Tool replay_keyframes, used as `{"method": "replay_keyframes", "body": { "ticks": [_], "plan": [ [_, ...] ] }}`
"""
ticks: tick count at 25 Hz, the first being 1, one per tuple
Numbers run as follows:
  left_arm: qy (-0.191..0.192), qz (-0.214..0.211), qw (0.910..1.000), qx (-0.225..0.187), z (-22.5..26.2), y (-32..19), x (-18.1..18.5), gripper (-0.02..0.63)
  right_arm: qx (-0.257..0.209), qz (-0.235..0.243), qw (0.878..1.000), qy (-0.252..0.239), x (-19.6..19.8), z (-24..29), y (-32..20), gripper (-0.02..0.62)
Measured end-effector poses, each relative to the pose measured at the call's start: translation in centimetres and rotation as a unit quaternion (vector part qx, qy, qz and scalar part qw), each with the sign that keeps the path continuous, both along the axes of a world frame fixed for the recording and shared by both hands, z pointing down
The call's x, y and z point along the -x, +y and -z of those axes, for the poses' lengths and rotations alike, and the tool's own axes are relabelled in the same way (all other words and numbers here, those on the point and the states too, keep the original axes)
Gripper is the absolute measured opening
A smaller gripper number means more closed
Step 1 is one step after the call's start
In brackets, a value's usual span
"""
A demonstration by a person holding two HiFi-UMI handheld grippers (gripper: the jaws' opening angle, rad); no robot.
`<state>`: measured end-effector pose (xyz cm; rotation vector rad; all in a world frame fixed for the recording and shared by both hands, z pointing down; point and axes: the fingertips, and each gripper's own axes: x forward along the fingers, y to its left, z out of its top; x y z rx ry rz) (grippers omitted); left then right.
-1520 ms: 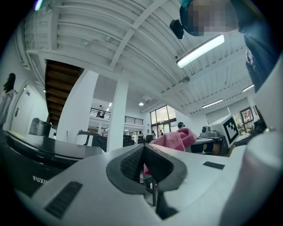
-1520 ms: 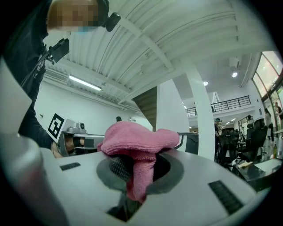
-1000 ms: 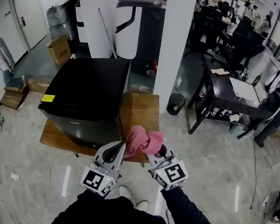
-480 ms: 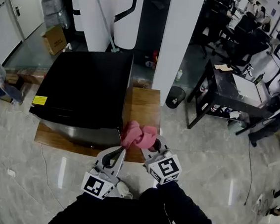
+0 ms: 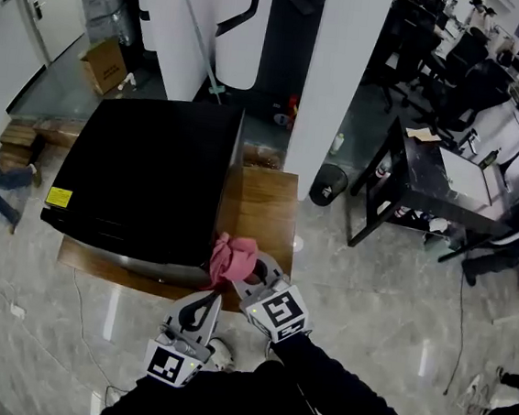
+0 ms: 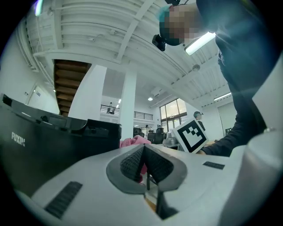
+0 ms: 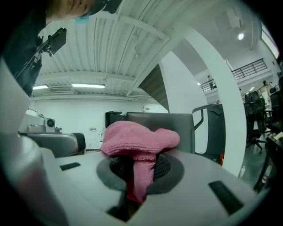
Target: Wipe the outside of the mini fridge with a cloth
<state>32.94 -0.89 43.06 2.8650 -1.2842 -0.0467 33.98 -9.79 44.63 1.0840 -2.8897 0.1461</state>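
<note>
Head view: vs 1 s ago, the right gripper (image 5: 248,280) has carried the pink cloth (image 5: 233,256) leftward. The cloth was off to the right of the mini fridge (image 5: 143,176); it's now bunched against the fridge's near right corner, at the top edge of the front face, and looks to be touching it. The fridge itself hasn't moved on the wooden table (image 5: 264,207).

Right gripper view shows the jaws clamped on the cloth. A tail of it hangs down btwn the pads and most of it is heaped over the tips.

The left gripper (image 5: 201,308) has dropped back toward the person and is now apart from the cloth, which it was beside before. Its jaws are closed together w/ nothing btwn them.

Judgement: the approach is done and wiping is about to start or has just started at that corner. The right gripper does the work alone; the top and sides are prob. still to do.
</note>
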Motion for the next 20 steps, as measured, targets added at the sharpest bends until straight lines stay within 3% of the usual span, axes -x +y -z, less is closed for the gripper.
{"method": "replay_keyframes", "body": {
  "ticks": [6,11,20],
  "plan": [
    [-0.008,0.038,0.9992,0.001,-0.3,-1.9,-1.2,0.006,0.002,0.014,1.000,-0.022,-0.2,-0.6,-2.9,0.046],
    [0.013,0.066,0.9976,0.019,0.1,-3.6,-2.4,0.006,0.004,0.035,0.999,-0.021,-0.3,-0.3,-5.6,0.046],
    [0.008,0.110,0.9932,0.038,-0.9,-7.0,-5.4,0.006,0.005,0.075,0.997,-0.020,-1.8,-1.2,-10.8,0.046]
  ]
}}
